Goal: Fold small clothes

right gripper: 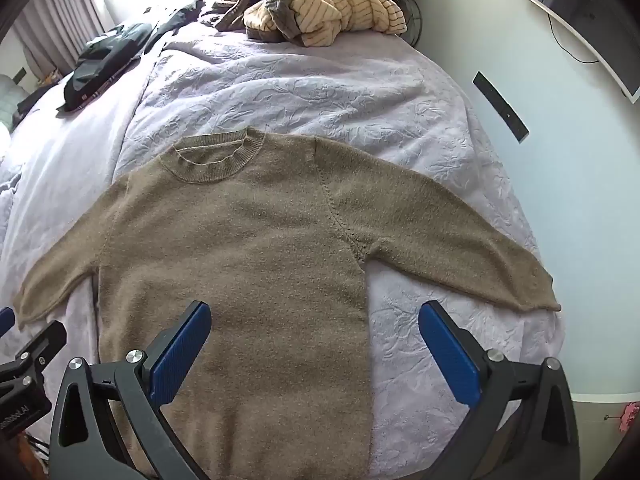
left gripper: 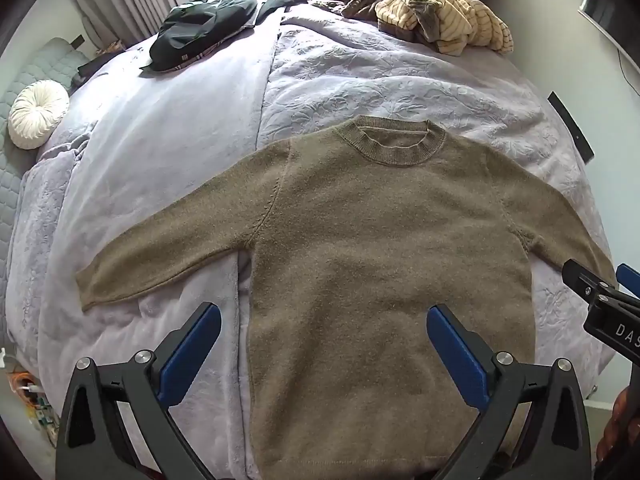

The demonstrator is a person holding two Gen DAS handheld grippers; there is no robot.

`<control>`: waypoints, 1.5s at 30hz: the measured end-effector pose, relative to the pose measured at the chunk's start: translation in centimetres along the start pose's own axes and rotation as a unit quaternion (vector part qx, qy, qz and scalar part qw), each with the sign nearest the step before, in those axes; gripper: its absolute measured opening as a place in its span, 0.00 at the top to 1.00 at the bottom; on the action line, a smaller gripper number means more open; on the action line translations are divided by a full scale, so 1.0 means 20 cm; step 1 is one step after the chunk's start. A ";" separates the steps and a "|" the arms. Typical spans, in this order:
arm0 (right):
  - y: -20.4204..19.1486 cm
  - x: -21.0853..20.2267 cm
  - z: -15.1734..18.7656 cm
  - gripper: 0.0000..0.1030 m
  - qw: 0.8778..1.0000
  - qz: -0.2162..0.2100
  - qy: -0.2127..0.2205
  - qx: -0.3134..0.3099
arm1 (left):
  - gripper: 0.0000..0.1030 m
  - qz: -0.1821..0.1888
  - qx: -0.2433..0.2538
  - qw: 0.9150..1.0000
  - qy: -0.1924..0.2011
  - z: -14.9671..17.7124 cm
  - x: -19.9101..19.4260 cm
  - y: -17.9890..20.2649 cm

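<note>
Both grippers' jaws gape above brown sweater [left gripper: 384,248]; sleeves outspread

Sweater hem [left gripper: 352,468]: cut off by the bottom edge in both views, behind the gripper frames.
Sweater's right cuff [left gripper: 600,268]: hidden behind the right gripper [left gripper: 600,300] in the left view.
Right gripper: only part shows; its lettering runs off the edge beside the sweater.
Dark clothes [left gripper: 204,28]: far beyond the sweater's collar, too bunched to tell the garment.
</note>
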State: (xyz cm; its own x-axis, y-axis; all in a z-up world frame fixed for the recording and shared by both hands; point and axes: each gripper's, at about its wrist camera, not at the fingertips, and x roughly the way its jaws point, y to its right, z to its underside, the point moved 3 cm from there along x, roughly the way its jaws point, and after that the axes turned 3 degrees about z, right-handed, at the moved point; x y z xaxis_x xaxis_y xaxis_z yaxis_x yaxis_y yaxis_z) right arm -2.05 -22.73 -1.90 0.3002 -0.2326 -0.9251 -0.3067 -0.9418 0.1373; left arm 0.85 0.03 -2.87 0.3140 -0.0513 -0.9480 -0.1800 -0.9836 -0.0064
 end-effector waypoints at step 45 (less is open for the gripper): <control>-0.04 -0.01 0.02 0.00 1.000 -0.008 0.001 -0.006 | 0.00 0.011 -0.009 1.000 -0.021 0.02 0.04 -0.01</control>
State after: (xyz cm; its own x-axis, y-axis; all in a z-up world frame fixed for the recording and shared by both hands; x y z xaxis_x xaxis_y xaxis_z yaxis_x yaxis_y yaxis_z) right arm -2.27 -21.88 -1.94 0.3064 -0.2173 -0.9268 -0.2905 -0.9485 0.1263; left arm 0.85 0.29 -3.79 0.2714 -0.0669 -0.9601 -0.1701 -0.9852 0.0206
